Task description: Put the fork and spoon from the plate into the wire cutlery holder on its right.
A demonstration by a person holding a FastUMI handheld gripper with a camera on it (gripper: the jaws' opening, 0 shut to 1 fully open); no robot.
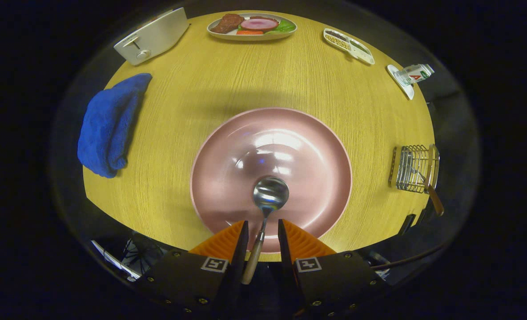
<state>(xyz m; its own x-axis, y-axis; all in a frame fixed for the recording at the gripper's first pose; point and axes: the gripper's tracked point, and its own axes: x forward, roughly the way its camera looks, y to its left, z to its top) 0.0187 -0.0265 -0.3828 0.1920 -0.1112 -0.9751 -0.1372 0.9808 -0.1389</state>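
Spoon (267,204), steel with a pale wooden handle, lies between my tool's (263,235) fingers, bowl just ahead of them over the near part of the round pink plate (316,146); I cannot tell whether both fingers press on the handle. Well to the right of the plate, at the wooden table's (187,93) rim, stands the wire cutlery holder (412,169), a brown-handled utensil (433,195) leaning out of it. A crumpled blue cloth (110,124) lies left of the plate.

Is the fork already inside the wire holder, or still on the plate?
Inside: a wooden-handled utensil stands in the wire holder; fork tines cannot tell. The hand-held gripper brackets the spoon.
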